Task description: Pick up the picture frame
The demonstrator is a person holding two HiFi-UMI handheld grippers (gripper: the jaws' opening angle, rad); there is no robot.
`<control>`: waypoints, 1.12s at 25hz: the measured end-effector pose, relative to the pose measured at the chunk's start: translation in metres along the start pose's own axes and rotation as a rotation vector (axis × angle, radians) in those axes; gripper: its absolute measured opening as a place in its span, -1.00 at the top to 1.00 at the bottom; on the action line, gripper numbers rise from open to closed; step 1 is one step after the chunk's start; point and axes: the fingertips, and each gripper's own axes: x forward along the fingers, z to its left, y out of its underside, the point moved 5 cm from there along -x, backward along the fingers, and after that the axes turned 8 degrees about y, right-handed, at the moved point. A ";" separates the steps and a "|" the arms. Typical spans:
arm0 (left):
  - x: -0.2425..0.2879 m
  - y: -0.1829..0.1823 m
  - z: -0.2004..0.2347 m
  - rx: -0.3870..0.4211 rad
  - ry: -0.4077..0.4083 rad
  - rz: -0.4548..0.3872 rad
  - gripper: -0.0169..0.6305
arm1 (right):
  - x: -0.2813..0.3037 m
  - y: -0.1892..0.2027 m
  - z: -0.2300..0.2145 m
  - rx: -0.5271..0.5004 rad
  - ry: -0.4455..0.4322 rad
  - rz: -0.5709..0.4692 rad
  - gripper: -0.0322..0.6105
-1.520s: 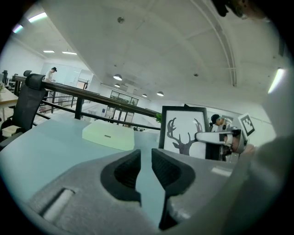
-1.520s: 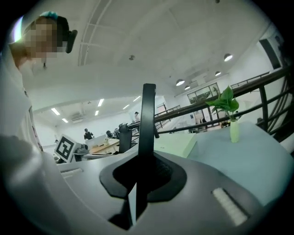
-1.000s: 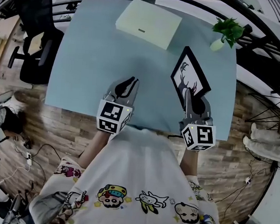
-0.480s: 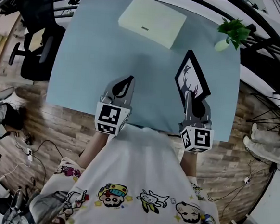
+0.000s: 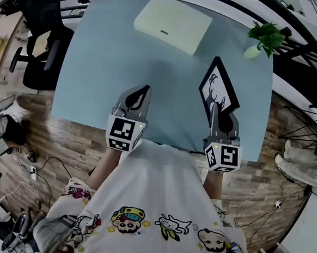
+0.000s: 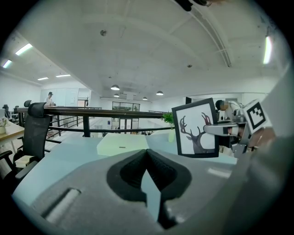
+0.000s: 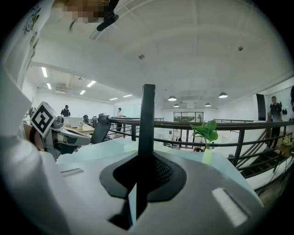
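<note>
Head view shows your right gripper [image 5: 218, 108] clamped on the picture frame [image 5: 218, 85], with the jaws pinching the edge of its black border nearest you. The frame stands upright over the right part of the light blue table [image 5: 103, 64], its printed face turned toward the left side. The print is a dark antlered deer on a white ground. Right gripper view confirms the hold: the frame is seen edge-on as a thin dark bar rising straight up from between the two pads, which press on it from both sides. Whether the frame's lower edge touches the table or hangs just clear cannot be determined from any view. Your left gripper [image 5: 144, 90] is over the near middle of the table, well apart from the frame. Left gripper view shows its jaws brought fully together with nothing between them, only the table surface beyond. A pale green flat box [image 5: 172, 23] lies at the far side of the table. A small potted plant [image 5: 265, 36] stands at the far right corner, behind the frame. A black office chair [image 5: 39, 37] stands off the table's left edge, on the wooden floor [image 5: 64, 143].
</note>
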 end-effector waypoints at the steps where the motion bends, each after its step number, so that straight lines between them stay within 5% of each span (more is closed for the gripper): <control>1: 0.000 0.001 0.000 0.000 -0.001 0.001 0.95 | 0.001 0.000 0.000 0.000 -0.002 0.001 0.80; 28: 0.003 -0.003 -0.005 -0.014 -0.024 -0.015 0.95 | 0.006 0.007 -0.002 0.005 -0.056 0.038 0.80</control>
